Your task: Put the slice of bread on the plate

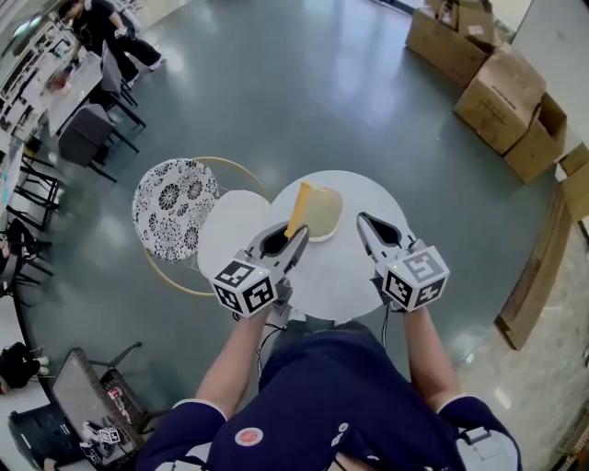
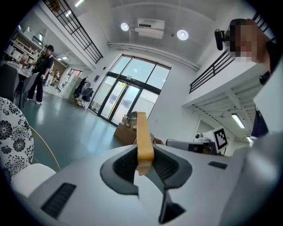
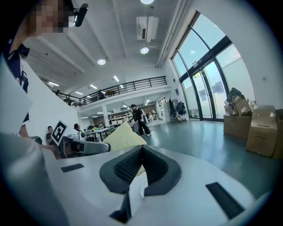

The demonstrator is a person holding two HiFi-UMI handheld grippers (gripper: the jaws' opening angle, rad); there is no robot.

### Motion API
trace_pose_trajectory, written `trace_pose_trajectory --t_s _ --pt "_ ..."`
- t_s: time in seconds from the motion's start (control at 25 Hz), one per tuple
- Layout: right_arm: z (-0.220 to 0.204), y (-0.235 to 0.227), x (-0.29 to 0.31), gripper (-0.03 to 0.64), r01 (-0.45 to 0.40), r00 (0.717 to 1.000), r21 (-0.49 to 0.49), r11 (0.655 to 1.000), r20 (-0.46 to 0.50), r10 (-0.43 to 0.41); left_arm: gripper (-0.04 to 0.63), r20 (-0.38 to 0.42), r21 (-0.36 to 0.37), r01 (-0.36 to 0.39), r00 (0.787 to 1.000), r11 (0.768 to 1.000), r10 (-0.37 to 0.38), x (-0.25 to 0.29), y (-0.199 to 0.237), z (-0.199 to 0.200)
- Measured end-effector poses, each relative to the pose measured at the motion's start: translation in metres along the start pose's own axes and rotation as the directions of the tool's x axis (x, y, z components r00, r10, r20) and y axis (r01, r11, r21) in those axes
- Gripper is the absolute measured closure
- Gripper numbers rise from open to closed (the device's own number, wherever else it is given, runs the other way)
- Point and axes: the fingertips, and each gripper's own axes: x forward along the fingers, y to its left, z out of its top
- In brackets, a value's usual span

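The slice of bread (image 1: 300,208) stands on edge, its orange crust toward me, and my left gripper (image 1: 295,237) is shut on its lower end. It hangs over the left rim of the cream plate (image 1: 329,217) on the round white table (image 1: 340,276). In the left gripper view the bread (image 2: 141,132) rises edge-on from between the black pads (image 2: 126,165). My right gripper (image 1: 363,221) hovers to the right of the plate, shut and empty. In the right gripper view its jaws (image 3: 141,148) meet at the tip, with the bread (image 3: 120,135) and the left gripper (image 3: 84,148) beyond.
A smaller white round top (image 1: 230,232) adjoins the table on the left. Beyond it stands a black-and-white patterned seat (image 1: 173,207) in a gold ring. Cardboard boxes (image 1: 502,87) are stacked at the far right. Chairs and a person (image 1: 101,23) are at the far left.
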Motion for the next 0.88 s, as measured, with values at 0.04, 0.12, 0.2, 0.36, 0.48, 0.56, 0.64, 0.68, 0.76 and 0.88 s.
trace_pose_trajectory --t_s 0.04,0.12,0.2,0.36,0.48,0.56,0.64,0.68,0.76,0.88 --pt "-0.002 0.000 0.000 0.611 0.011 1.000 0.014 1.000 0.002 -0.011 0.505 -0.008 -0.004 0.007 1.000 1.000 -0.007 0.000 0.002 -0.001" --pt "-0.006 0.001 -0.001 0.611 0.028 1.000 0.035 0.999 0.004 -0.029 0.505 -0.020 -0.009 0.019 1.000 1.000 -0.019 0.001 0.004 -0.003" --pt "-0.009 0.000 -0.001 0.611 0.040 0.999 0.047 0.998 0.002 -0.040 0.505 -0.030 -0.012 0.026 0.999 1.000 -0.026 0.002 0.006 -0.004" --pt "-0.015 0.000 -0.004 0.611 0.057 0.998 0.072 0.996 -0.003 -0.057 0.505 -0.055 -0.020 0.029 0.998 0.999 -0.030 0.005 0.010 -0.011" --pt "-0.023 -0.002 -0.004 0.611 0.069 0.998 0.091 0.993 -0.015 -0.068 0.505 -0.070 -0.040 0.032 0.997 0.999 -0.035 0.010 0.016 -0.021" --pt "-0.029 -0.004 -0.004 0.611 0.077 0.997 0.102 0.992 -0.027 -0.075 0.505 -0.084 -0.055 0.030 0.996 0.998 -0.034 0.013 0.020 -0.030" --pt "-0.035 -0.005 -0.003 0.611 0.088 0.996 0.112 0.990 -0.042 -0.084 0.505 -0.106 -0.068 0.026 0.994 0.997 -0.033 0.016 0.026 -0.041" --pt "-0.039 -0.006 -0.002 0.611 0.095 0.995 0.117 0.989 -0.050 -0.090 0.505 -0.118 -0.073 0.022 0.993 0.997 -0.031 0.017 0.029 -0.046" --pt "-0.049 -0.009 0.002 0.611 0.111 0.992 0.128 0.986 -0.069 -0.103 0.505 -0.141 -0.079 0.014 0.990 0.997 -0.025 0.019 0.035 -0.059" --pt "-0.066 -0.013 0.010 0.611 0.127 0.988 0.147 0.981 -0.111 -0.111 0.505 -0.171 -0.094 0.003 0.985 0.996 -0.019 0.025 0.043 -0.076"
